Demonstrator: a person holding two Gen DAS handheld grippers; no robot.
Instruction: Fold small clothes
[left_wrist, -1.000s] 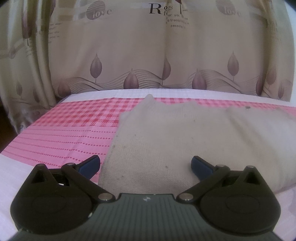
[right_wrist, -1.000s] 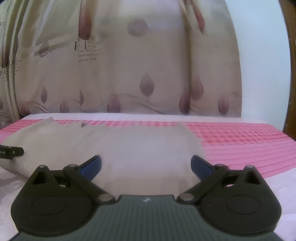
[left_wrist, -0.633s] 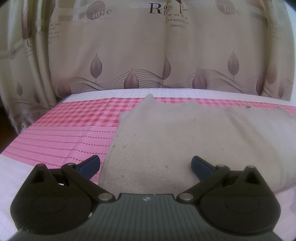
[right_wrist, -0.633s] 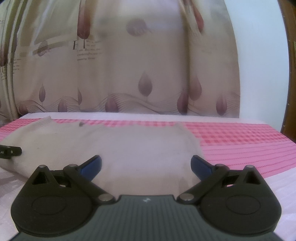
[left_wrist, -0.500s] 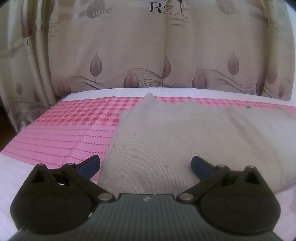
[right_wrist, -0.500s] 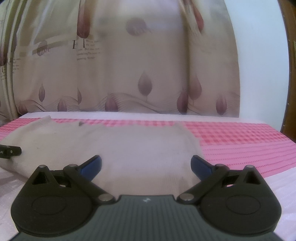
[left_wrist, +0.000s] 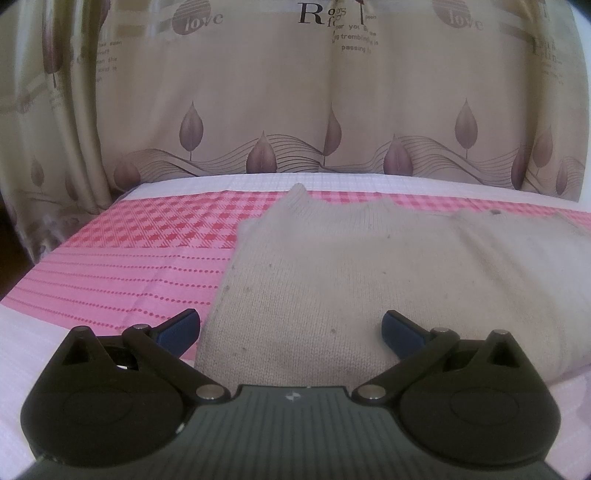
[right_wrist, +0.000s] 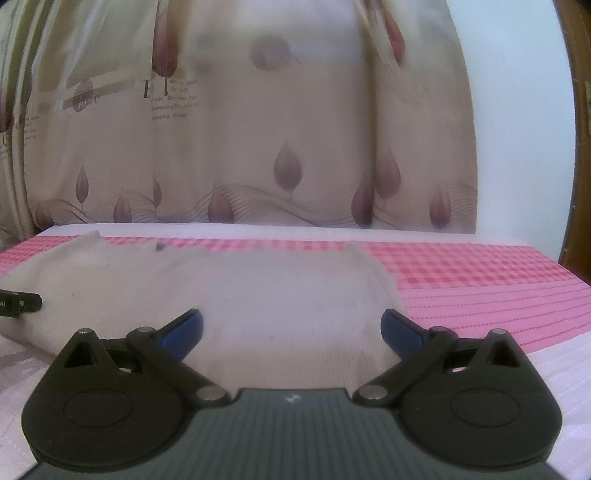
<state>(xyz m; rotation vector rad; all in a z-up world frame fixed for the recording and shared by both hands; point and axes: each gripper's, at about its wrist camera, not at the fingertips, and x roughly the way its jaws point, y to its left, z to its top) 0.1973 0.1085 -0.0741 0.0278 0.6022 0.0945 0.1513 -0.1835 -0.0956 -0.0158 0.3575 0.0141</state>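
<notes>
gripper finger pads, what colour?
Blue pads on black linkages, both grippers; clearest in the left wrist view.

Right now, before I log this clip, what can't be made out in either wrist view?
- Near hem of the sweater: hidden in both views behind each gripper's own body.
- Left gripper, seen from the right wrist: cut off by the left edge, only a dark tip shows.
- Right gripper: outside the left view.
- Curtain print: blurred in the right view.
- Dark speck on the sweater: too small to identify.
</notes>
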